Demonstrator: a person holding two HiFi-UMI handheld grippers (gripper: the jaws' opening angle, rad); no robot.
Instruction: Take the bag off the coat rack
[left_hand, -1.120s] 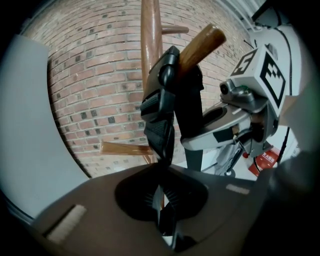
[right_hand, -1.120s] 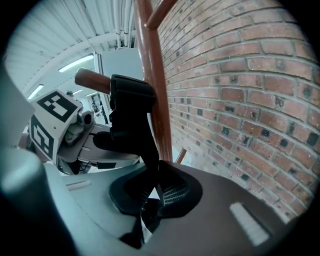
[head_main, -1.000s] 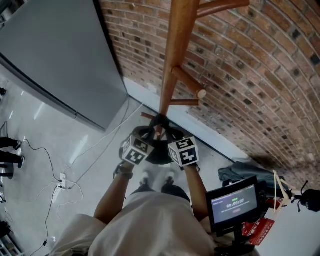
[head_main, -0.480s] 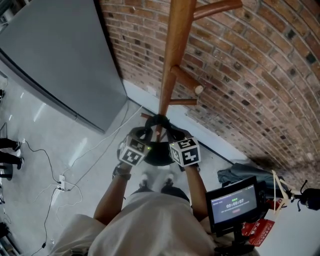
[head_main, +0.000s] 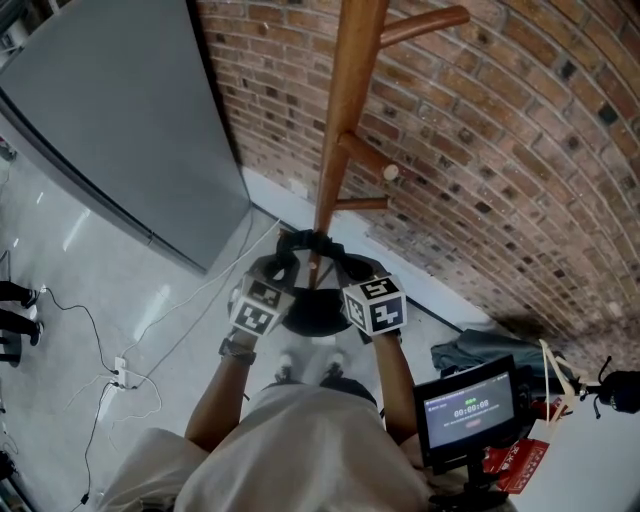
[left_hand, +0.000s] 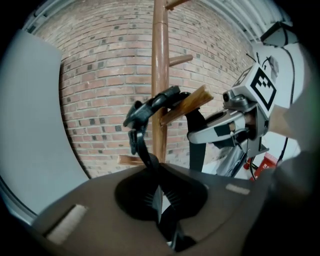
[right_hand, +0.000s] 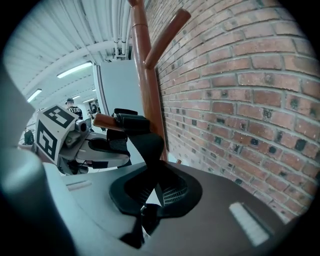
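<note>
Both grippers grip the bag's straps at the rack.
The left gripper (left_hand: 159, 200) is clamped tight on the left strap (left_hand: 141, 145) and the right gripper (right_hand: 149, 202) on the right strap (right_hand: 146, 144). The bag (head_main: 315, 243) still hangs over a low peg (left_hand: 186, 104) of the rack (head_main: 346, 110).

The black bag (head_main: 312, 243) is hanging low on the wooden rack (head_main: 345, 110), its straps (left_hand: 150, 106) (flat dark webbing) looping over the tip of a short, upward-slanting peg (left_hand: 192, 101) and trailing downward.
</note>
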